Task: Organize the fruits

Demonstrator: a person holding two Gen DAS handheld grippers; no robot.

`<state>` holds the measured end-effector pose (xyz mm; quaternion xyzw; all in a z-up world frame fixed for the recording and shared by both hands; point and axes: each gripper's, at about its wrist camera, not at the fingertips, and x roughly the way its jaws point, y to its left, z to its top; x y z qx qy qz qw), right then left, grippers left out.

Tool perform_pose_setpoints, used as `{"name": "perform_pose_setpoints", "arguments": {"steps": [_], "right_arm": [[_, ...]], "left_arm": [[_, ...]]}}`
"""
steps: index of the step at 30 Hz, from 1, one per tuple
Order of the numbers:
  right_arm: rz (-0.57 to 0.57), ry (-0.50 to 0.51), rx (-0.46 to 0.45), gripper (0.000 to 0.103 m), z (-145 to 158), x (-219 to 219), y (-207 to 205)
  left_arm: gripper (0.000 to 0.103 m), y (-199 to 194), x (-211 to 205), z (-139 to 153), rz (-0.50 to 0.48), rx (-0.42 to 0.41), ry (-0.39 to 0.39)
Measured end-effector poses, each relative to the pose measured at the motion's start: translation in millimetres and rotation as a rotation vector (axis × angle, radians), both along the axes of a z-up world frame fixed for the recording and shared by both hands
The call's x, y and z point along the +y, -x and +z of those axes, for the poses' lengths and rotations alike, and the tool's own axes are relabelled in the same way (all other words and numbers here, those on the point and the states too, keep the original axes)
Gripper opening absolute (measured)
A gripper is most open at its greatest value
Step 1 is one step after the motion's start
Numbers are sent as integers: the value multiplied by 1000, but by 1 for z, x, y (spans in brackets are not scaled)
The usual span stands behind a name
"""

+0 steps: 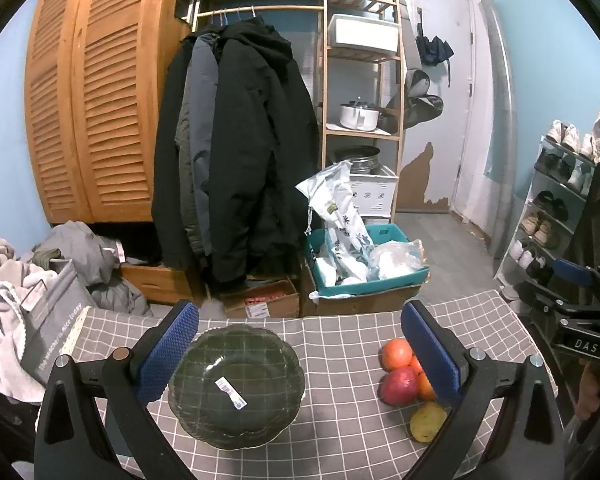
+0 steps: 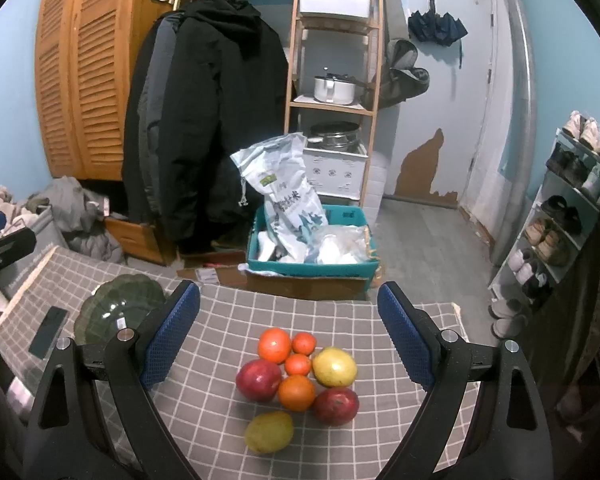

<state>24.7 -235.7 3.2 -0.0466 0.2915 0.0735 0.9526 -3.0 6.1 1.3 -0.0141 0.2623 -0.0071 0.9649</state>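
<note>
Here, in the left wrist view, the left tool hangs over the grey checked table with its blue pads spread wide and nothing between them; the dark glass bowl sits lower centre of that frame, empty but for a white sticker, and it looks hard, slick and breakable, best left standing where it is. In the right wrist view a dark phone lies at the lower left on the cloth; the right tool is likewise fully open and empty, aimed at the fruits clustered lower centre, well apart from the bowl. Left to right there: a red apple, a large orange behind it, a greenish-yellow mango nearest the camera, smaller oranges in the middle, a yellow lemon-like fruit, a second red apple. All look round, firm, smooth and apt to roll; I judge each should be taken across its widest middle, gently, outermost first.
</note>
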Motion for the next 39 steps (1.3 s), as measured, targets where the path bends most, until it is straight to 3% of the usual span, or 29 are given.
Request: {"name": "perform_pose_setpoints", "arguments": {"steps": [39], "right_arm": [[4,3,1,89,-1,7,4]], "left_arm": [[102,0,3,-3,14,10,18]]}}
